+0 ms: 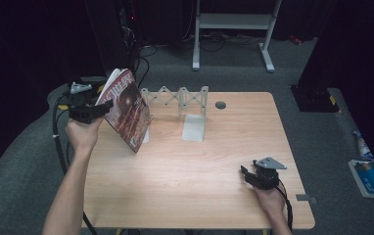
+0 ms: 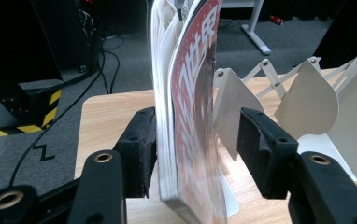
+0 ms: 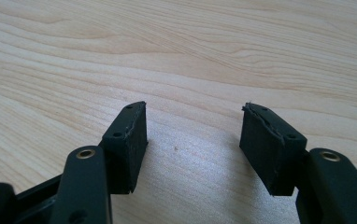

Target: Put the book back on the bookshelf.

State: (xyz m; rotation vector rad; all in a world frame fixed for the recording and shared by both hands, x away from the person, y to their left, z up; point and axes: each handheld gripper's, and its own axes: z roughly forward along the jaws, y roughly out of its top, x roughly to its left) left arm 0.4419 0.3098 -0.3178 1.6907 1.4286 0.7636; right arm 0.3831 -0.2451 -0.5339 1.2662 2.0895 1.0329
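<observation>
A magazine [image 1: 126, 110] with a dark red cover stands tilted at the table's far left, its low corner by the left end of a white accordion file rack [image 1: 185, 100]. My left gripper [image 1: 104, 108] is open around the magazine's near edge. In the left gripper view the left pad [image 2: 139, 149] touches the magazine [image 2: 193, 116], while the right pad [image 2: 260, 149] stands apart from the cover. The rack's dividers [image 2: 307, 102] rise just behind. My right gripper [image 1: 245, 174] rests open near the front right edge, with bare wood between its jaws [image 3: 193, 140].
The wooden table [image 1: 199, 166] has a grey round cap [image 1: 220, 105] near its far edge. A white frame [image 1: 234, 22] and cables lie on the floor beyond. Packages [image 1: 371, 176] lie on the floor at the right. A black-and-yellow block [image 2: 22, 112] sits left of the table.
</observation>
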